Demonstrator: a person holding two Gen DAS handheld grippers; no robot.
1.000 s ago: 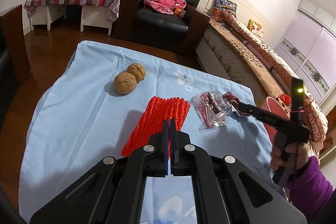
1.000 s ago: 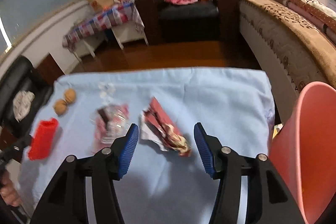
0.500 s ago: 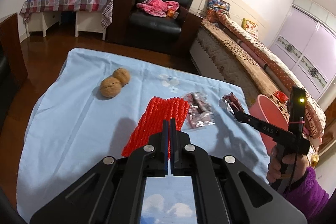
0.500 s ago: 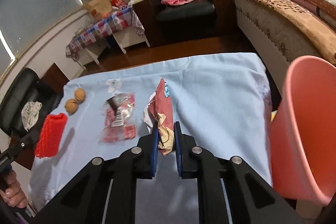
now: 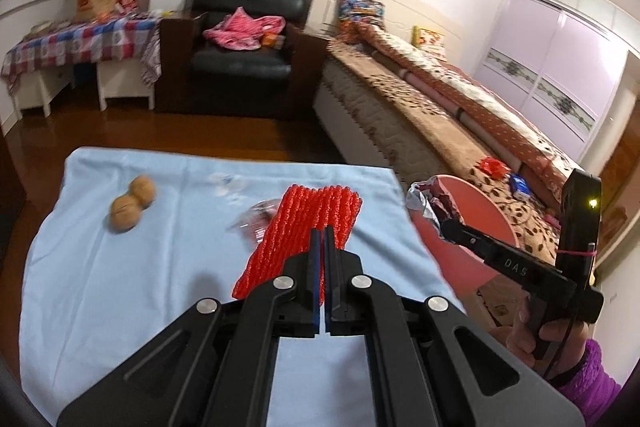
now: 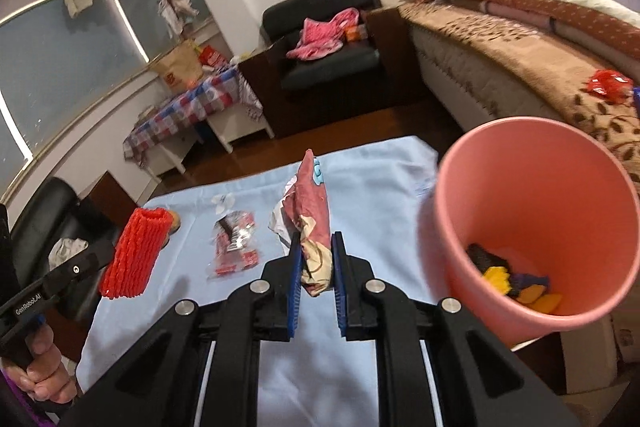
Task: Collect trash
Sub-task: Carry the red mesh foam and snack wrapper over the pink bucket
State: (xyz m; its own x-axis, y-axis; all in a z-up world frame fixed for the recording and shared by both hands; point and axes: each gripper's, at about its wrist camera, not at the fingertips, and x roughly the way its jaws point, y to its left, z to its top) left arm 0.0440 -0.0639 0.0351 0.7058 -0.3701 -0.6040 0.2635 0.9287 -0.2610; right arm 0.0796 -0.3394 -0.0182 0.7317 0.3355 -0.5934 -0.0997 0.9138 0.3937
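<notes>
Right gripper (image 6: 315,259) clamped on crumpled snack wrapper (image 6: 310,223), left of pink bin (image 6: 532,227); early release risked missing the bin.

bench (image 5: 100,307): covered by a light blue cloth (image 6: 384,187) that hangs over its edges, wooden floor around it
landmark: two walnuts (image 5: 132,202), touching each other, lying on the cloth near the bench's far left corner in the left wrist view
clear packet (image 6: 234,247): flat on the cloth, red and dark print inside, to the right of the walnuts, about mid-bench
white flower print (image 6: 223,202): on the cloth itself, just beyond the clear packet, further from the walnuts' side edge
near part of the cloth: bare, lightly creased, with shadows on it
right edge, far from the walnuts: cloth corner droops down
</notes>
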